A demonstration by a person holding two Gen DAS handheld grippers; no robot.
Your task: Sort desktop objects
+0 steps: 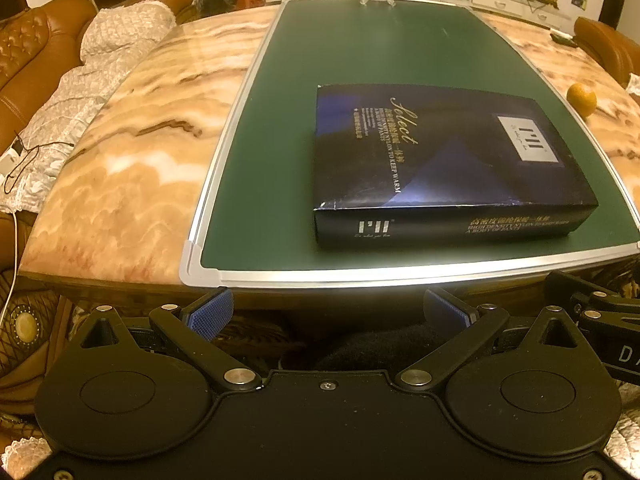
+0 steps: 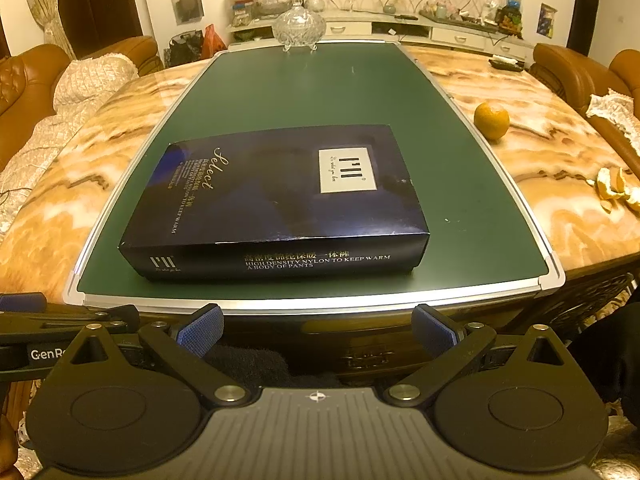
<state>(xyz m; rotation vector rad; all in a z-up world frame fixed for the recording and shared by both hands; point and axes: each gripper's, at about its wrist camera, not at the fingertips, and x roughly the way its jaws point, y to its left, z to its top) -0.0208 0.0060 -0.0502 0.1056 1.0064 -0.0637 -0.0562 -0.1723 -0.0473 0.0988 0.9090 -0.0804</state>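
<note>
A dark blue flat box (image 1: 444, 160) lies shut on the green board (image 1: 280, 140), near its front edge; it also shows in the right wrist view (image 2: 276, 200) on the board (image 2: 304, 92). An orange (image 2: 491, 121) sits on the marble table right of the board and shows in the left wrist view (image 1: 582, 99). A glass bowl (image 2: 298, 26) stands at the board's far edge. My left gripper (image 1: 328, 314) is open and empty, below the table's front edge. My right gripper (image 2: 318, 332) is open and empty, also in front of the table.
Orange peel (image 2: 616, 190) lies at the table's right edge. A remote (image 2: 506, 65) lies at the far right. Brown sofas (image 1: 36, 52) with a quilted cover stand left, and chairs (image 2: 576, 68) stand right. The marble table (image 1: 140, 152) surrounds the board.
</note>
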